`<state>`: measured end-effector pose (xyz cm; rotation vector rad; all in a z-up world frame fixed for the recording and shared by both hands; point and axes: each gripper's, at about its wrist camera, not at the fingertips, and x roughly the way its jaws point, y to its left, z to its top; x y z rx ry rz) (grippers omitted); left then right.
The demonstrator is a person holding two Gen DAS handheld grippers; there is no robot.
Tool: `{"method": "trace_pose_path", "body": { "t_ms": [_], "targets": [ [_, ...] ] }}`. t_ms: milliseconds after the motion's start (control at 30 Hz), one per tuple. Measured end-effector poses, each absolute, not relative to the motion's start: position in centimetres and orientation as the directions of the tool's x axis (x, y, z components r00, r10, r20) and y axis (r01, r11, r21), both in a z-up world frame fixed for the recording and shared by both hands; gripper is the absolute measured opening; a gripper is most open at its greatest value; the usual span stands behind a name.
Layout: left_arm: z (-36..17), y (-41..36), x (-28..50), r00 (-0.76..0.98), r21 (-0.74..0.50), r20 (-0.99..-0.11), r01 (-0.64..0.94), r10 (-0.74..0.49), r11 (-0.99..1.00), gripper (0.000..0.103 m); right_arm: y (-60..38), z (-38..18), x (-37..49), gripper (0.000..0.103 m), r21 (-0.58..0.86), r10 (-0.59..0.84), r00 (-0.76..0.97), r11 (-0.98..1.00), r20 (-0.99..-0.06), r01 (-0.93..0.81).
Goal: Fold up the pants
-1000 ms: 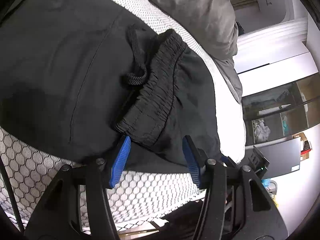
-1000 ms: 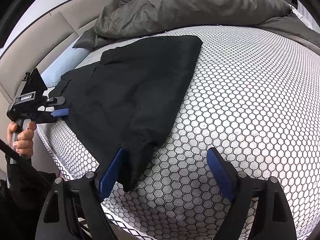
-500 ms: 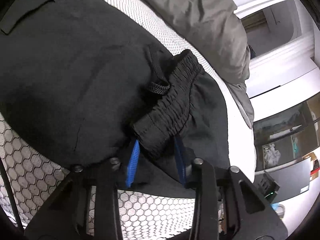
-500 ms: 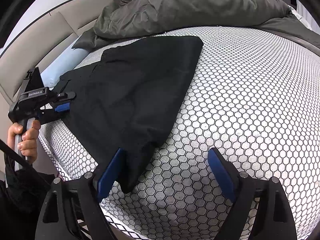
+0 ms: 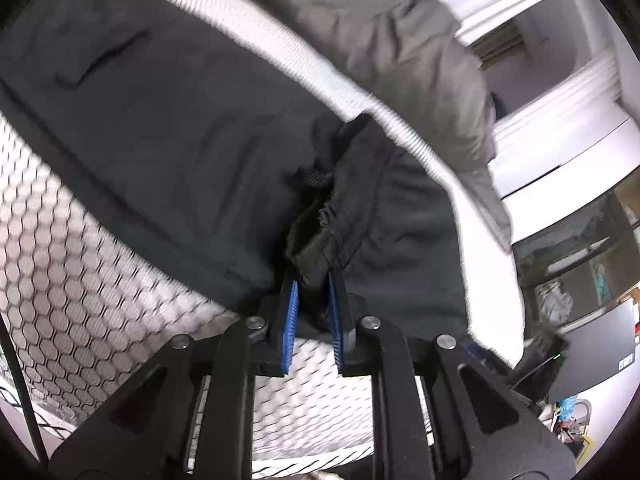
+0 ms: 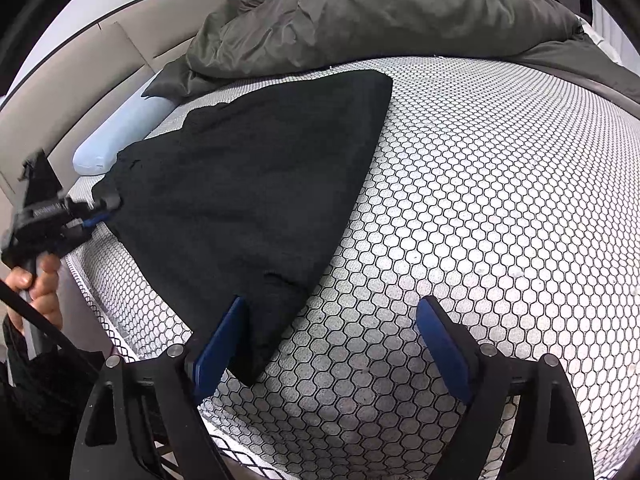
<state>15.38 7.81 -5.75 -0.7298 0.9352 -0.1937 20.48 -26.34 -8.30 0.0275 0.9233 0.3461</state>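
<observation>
Black pants (image 6: 248,184) lie flat on the honeycomb-patterned mattress (image 6: 480,240), folded lengthwise. In the left wrist view the elastic waistband (image 5: 352,200) bunches up at the near corner, and my left gripper (image 5: 314,280) has its blue pads closing on that corner, with fabric filling the narrow gap. The right wrist view shows the same gripper (image 6: 100,210) at the pants' left end, held by a hand (image 6: 40,288). My right gripper (image 6: 332,308) stands open over the hem end, with the hem corner lying between its fingers and untouched.
A crumpled grey duvet (image 6: 380,12) lies along the far side of the bed. A pale blue bolster (image 6: 116,136) rests against the beige headboard (image 6: 60,100). The mattress edge runs just below both grippers. A dark monitor (image 5: 592,348) stands beside the bed.
My left gripper's jaws have narrowed from wide apart to a tight pinch on the waistband corner, and it has swung and shifted along the pants. The right gripper has kept still and open.
</observation>
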Motion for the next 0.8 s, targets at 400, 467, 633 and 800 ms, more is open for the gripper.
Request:
{"method": "trace_pose_path", "body": {
  "t_ms": [400,467,633,800],
  "targets": [
    [-0.6,8.1,19.7,0.605,-0.582,-0.643,0.012,-0.470,0.813,0.077,-27.1,-7.7,20.2,0.088,0.202,0.323,0.552,0.941,-0.769,-0.271],
    [-0.4,6.3,23.5,0.551,-0.550,-0.674,0.070,-0.492,0.832,0.078,-27.3,-7.6,20.3,0.088,0.210,0.330,0.550,0.940,-0.767,-0.270],
    [-4.4,3.1,32.0,0.356,-0.437,-0.831,0.060,-0.428,0.898,0.075,-27.4,-7.8,20.6,0.088,0.213,0.332,0.547,0.939,-0.769,-0.270],
    [-5.9,4.7,33.1,0.434,-0.546,-0.761,-0.027,-0.482,0.837,0.026,-27.0,-7.5,21.5,0.088,0.205,0.331,0.548,0.938,-0.768,-0.279]
  ]
}}
